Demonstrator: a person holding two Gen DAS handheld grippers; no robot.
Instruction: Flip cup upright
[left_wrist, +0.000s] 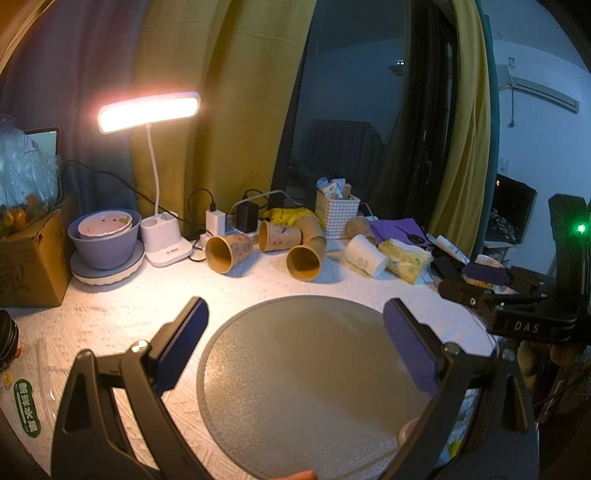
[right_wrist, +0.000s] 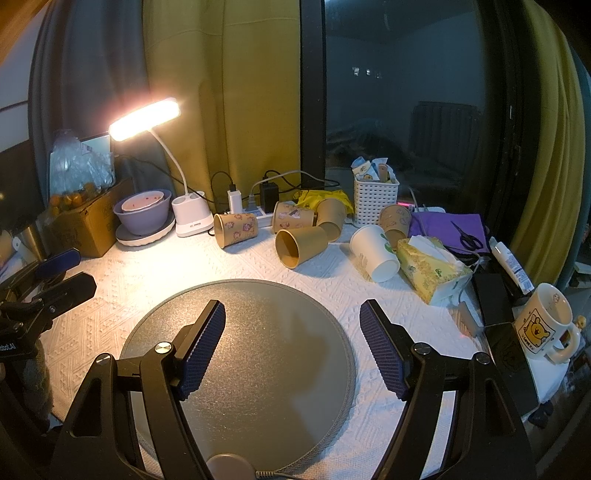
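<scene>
We held the left gripper (left_wrist: 295, 325) low over the round grey mat (left_wrist: 314, 387), its blue-padded fingers (left_wrist: 184, 343) spread wide with nothing between them. The right gripper (right_wrist: 291, 339) hovered over the same mat, likewise spread and empty. The paper cups lay on their sides at the far edge of the white cloth (right_wrist: 129, 280), well apart from both tools: a printed cup (right_wrist: 236, 229) with its mouth to the left, a plain brown cup (right_wrist: 301, 245) mouth toward us, two more (right_wrist: 291, 216) touching behind it, and a white cup (right_wrist: 375, 253) just beside the tissue pack (right_wrist: 432, 269). A lit desk lamp (right_wrist: 146, 118) stood at back left near a purple bowl (right_wrist: 142, 218). A bear mug (right_wrist: 545, 321) stood upright at right.
</scene>
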